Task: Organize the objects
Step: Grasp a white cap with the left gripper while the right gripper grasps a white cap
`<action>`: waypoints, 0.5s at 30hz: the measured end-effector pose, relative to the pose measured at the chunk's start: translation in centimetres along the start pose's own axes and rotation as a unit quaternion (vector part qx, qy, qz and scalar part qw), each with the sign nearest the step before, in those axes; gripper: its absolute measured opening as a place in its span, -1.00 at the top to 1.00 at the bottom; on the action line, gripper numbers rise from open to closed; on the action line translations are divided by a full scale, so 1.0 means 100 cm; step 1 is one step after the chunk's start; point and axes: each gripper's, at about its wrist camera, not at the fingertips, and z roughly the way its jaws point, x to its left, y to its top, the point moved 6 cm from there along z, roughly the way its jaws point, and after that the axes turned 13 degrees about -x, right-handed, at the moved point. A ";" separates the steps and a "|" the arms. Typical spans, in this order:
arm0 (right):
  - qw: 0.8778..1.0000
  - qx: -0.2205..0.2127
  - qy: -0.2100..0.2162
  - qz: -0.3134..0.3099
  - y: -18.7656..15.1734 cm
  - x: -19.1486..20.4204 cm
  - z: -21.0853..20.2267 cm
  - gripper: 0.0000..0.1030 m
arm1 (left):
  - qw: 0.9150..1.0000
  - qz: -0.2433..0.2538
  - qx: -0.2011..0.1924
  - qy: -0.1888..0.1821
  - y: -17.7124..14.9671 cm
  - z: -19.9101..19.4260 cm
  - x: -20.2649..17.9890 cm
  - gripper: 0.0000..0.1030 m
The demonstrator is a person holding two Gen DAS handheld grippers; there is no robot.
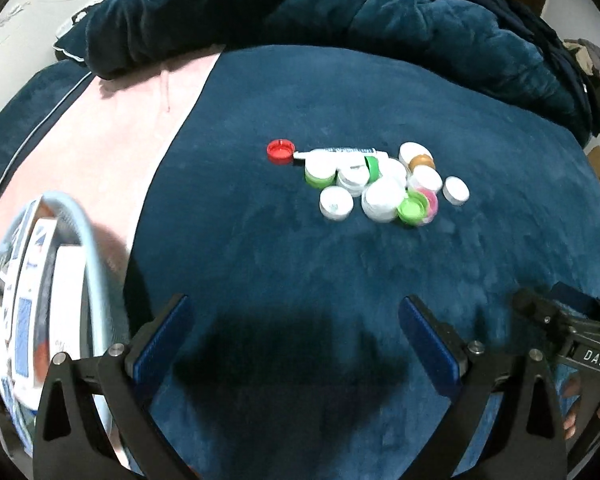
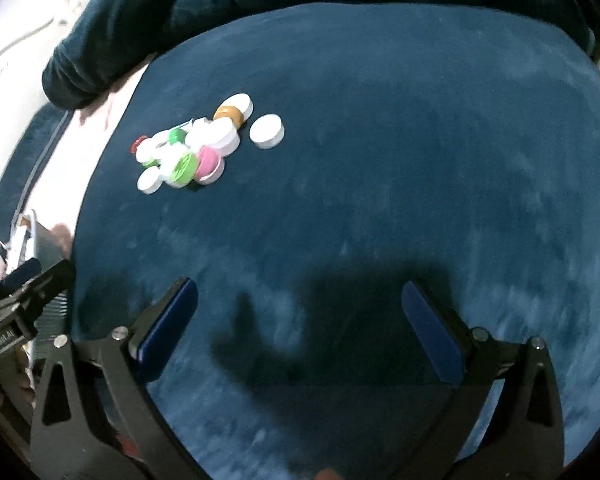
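While nothing is picked up yet, the big soft blue blanket (image 1: 260,248) is the place to look from, fuzzy like velvet and a bit bumpy, so small things can sink or tip on it. At its left edge sits a round basket (image 1: 85,240) with a pale blue rim, with flat boxes inside it. Near the middle of the blanket lies a heap of bottle caps (image 1: 380,188), little round hard lids, mostly white, some green, one pink, one brown. One red cap (image 1: 281,150) sits at the left end of the heap, touching a thin white tube (image 1: 340,153). The left gripper (image 1: 296,340) and the right gripper (image 2: 300,320) both hang over the near part of the blanket, spread wide and gripping nothing. I think it is best to start with a lone cap on the outside, come straight down, and squeeze its round sides gently
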 end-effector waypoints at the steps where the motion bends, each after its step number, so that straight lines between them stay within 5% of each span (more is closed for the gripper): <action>1: 1.000 -0.004 0.001 -0.006 0.005 0.000 0.002 -0.99 | 1.000 0.003 -0.004 0.001 0.005 0.006 0.000 -0.99; 10: 0.999 -0.018 -0.001 -0.044 0.049 0.002 0.057 -0.95 | 0.999 0.032 -0.019 -0.007 0.026 0.055 0.001 -0.98; 15: 0.997 -0.020 0.009 -0.071 0.058 0.010 0.081 -0.68 | 0.999 0.029 -0.018 -0.014 0.028 0.073 0.004 -0.98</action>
